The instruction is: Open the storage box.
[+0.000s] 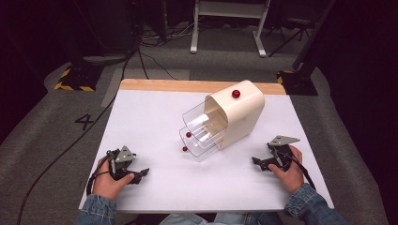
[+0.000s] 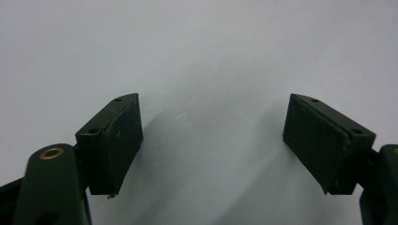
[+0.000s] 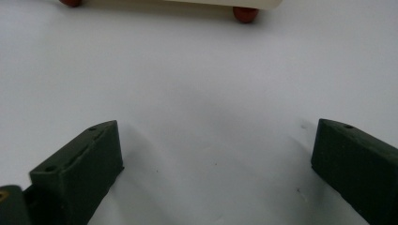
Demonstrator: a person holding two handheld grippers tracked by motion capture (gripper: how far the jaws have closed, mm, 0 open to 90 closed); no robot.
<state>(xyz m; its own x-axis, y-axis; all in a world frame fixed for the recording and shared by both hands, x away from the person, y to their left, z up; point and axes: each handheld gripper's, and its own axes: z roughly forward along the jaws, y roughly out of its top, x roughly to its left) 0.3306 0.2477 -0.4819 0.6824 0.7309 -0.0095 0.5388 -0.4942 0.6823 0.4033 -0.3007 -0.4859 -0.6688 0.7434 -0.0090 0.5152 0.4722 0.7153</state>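
Both grippers, left (image 1: 141, 174) and right (image 1: 257, 161), jaws wide apart, empty, over white table (image 1: 155, 117).

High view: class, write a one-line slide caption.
Two open grippers rest either side of a cream drawer box, both clear drawers pulled out.

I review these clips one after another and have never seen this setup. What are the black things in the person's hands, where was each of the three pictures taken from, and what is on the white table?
A person sits at a white table holding a hand-operated two-jaw tool in each hand: the left gripper and the right gripper. The high view looks down from above the person's side. The other two pictures come from small cameras riding on each gripper, looking out along its black jaws.

In the middle of the table stands a cream-coloured drawer cabinet with a red knob on top and two clear plastic drawers pulled out, each with a red knob.

Nothing is held. Both grippers rest low near the table's front edge, jaws apart over bare white surface.
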